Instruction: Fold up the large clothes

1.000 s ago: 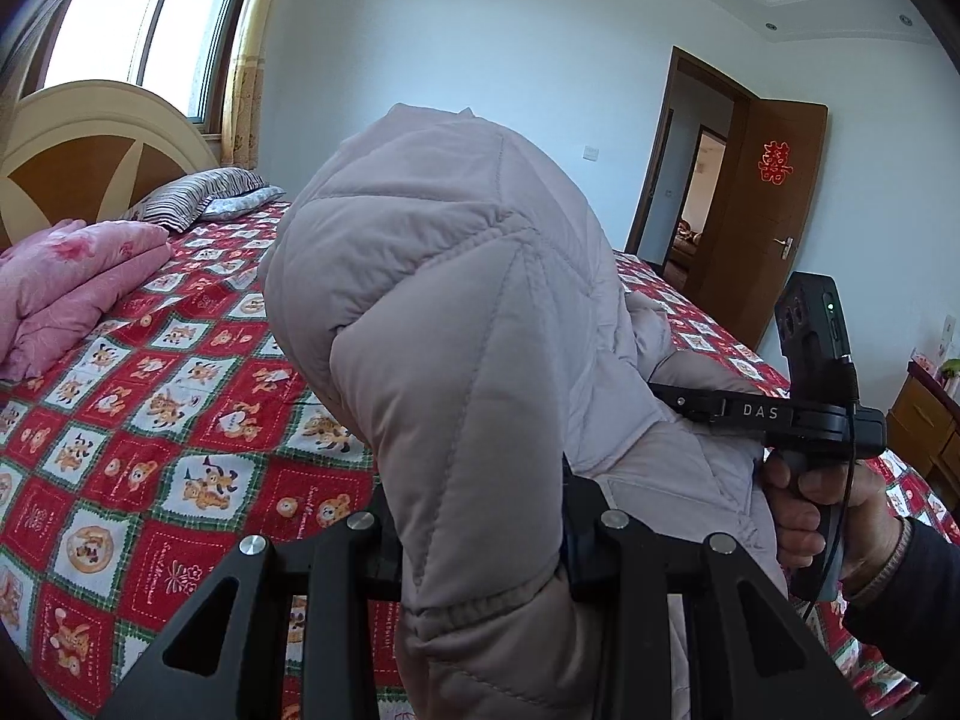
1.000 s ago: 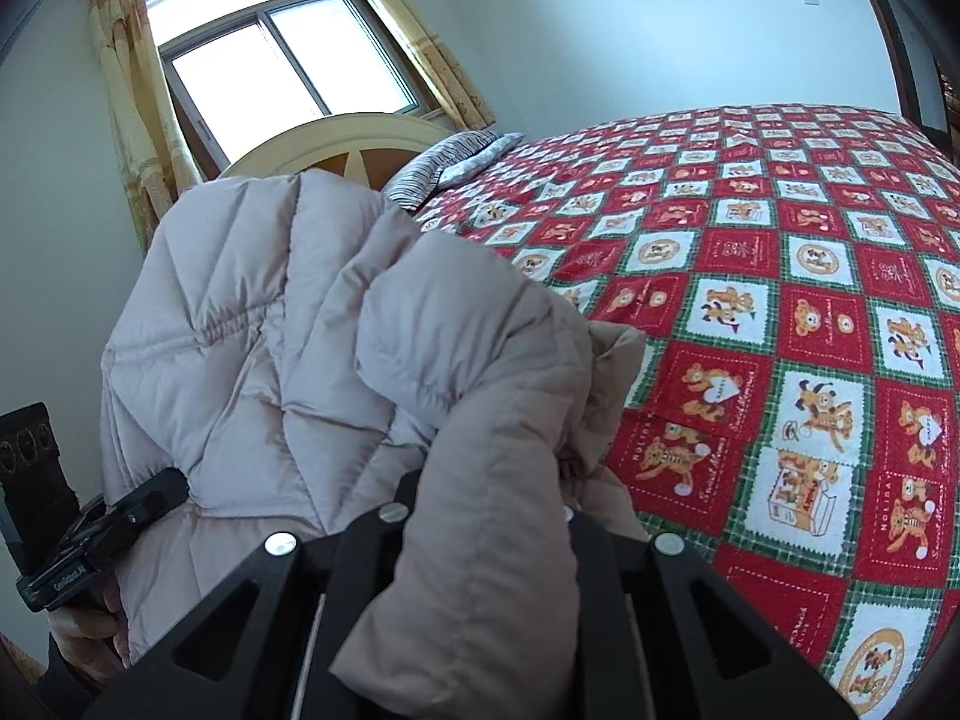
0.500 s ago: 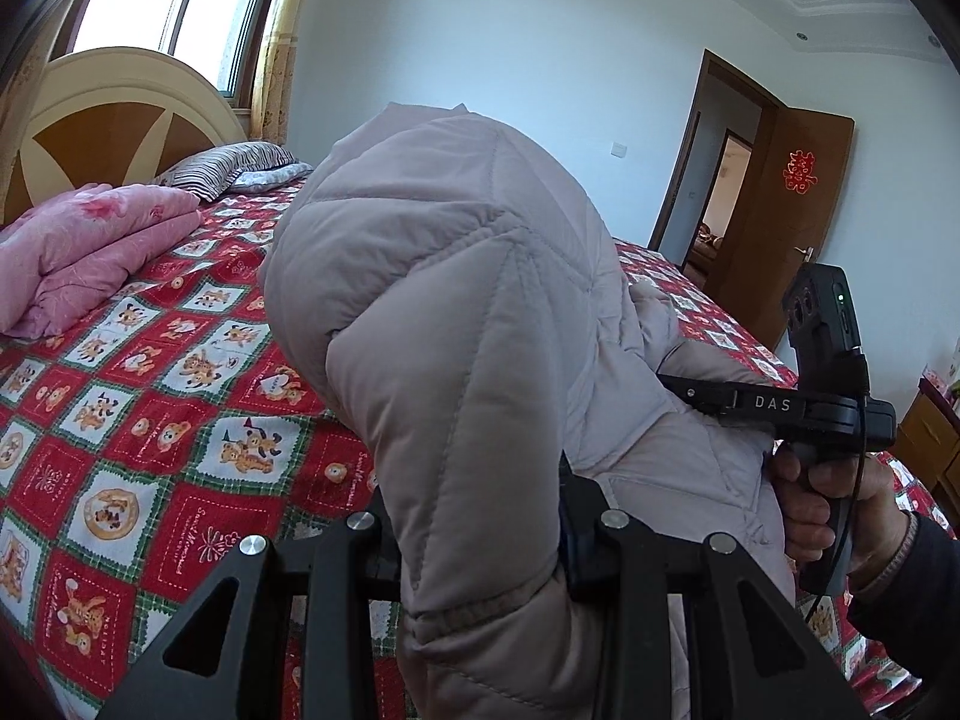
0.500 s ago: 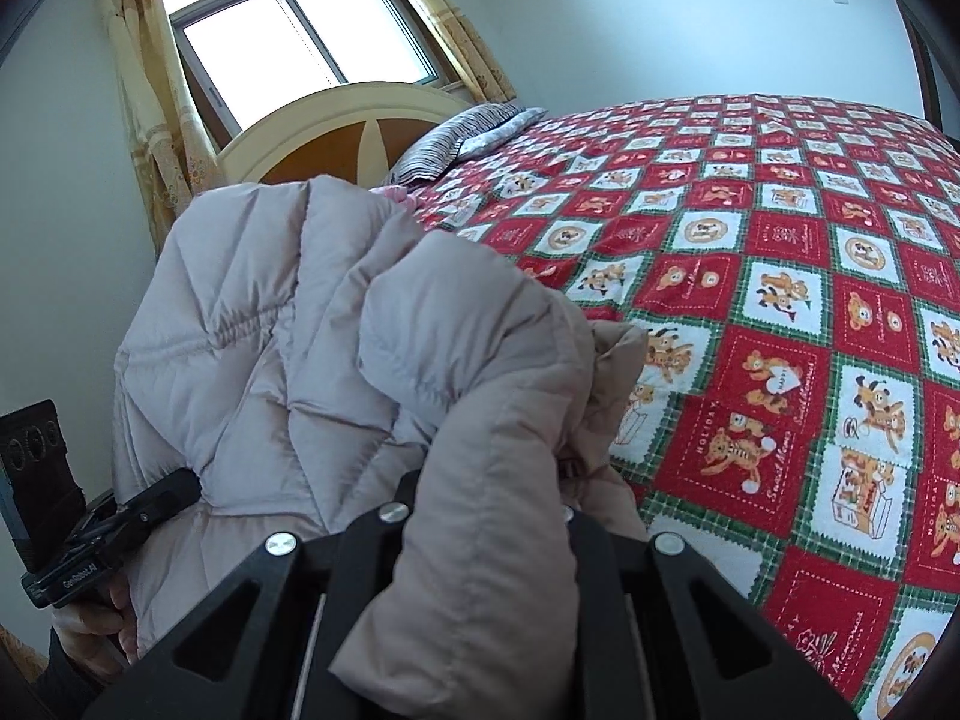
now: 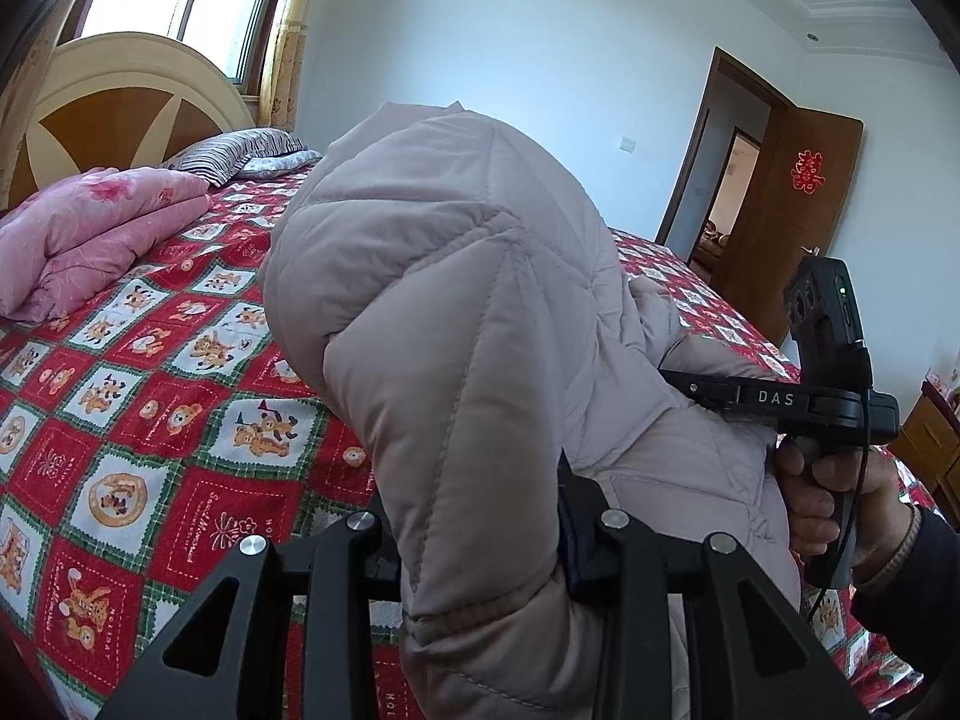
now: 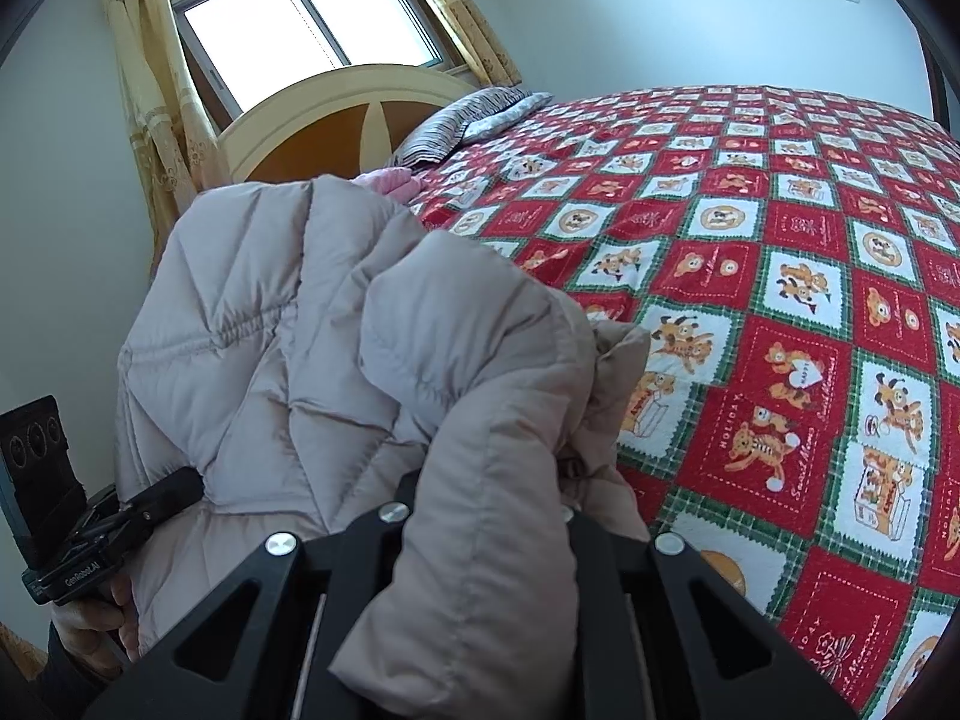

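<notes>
Held aloft over the bed (image 6: pixel 780 276), not yet laid down: a puffy, pale mauve-grey coat (image 5: pixel 456 324), bunched between both tools. No fold made so far, judging by the crumpled hang; spreading flat, squaring sleeves and folding all left to do.

Left hand-held gripper (image 5: pixel 480 546) pinched tight on a thick roll of quilted fabric. Right hand-held gripper (image 6: pixel 486 516) likewise clamped on a padded edge, fabric spilling down over its front. Also seen side-on from the left camera, gripped by a hand (image 5: pixel 834 498) at the coat's far side.

Coat: soft, lofty, stitched in diagonal panels, matte shell, elastic gathering at one seam; likely slippery and springy, prone to puffing open. Bedspread: flat cotton-like patchwork, red and white squares with cartoon prints. Pink quilt (image 5: pixel 90 228) heaped near the headboard (image 6: pixel 336 120), striped pillow (image 6: pixel 456 126) beyond.
</notes>
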A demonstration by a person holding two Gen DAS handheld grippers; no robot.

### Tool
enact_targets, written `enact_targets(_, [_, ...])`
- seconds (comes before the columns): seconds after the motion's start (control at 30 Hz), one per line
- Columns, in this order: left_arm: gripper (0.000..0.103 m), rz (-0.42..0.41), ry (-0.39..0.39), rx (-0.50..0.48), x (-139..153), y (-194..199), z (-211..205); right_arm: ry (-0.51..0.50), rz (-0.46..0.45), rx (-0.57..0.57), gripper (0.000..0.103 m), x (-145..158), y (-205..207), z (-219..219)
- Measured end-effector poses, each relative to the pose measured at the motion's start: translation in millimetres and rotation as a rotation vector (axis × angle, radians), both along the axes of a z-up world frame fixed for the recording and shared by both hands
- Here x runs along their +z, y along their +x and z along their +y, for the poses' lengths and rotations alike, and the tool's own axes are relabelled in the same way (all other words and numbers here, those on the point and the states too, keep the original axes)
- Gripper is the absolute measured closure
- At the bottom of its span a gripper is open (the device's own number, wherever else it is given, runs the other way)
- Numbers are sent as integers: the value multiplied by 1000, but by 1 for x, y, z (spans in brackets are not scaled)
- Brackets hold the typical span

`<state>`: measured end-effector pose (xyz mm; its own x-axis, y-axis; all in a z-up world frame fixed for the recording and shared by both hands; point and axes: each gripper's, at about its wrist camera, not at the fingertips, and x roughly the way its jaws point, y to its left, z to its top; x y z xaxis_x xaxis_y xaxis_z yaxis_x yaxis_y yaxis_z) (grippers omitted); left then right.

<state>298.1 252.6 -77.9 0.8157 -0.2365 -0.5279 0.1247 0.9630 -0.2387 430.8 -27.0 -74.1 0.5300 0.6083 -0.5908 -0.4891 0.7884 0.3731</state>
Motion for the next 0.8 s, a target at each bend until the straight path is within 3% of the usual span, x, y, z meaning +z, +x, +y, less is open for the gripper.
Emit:
enact_targets(0.47, [66, 24, -13, 3, -8, 4, 9, -19, 13, 6, 87, -7, 5, 9])
enact_targets(0.53, [63, 32, -2, 8, -10, 5, 10, -24, 20, 6, 87, -10, 7, 11])
enact_targets(0.67, [44, 66, 9, 44, -22, 8, 16, -41, 27, 2, 87, -16, 10, 14])
enact_targets(0.8, [31, 87, 3, 74, -34, 9, 23, -78, 7, -10, 84, -22, 7, 20])
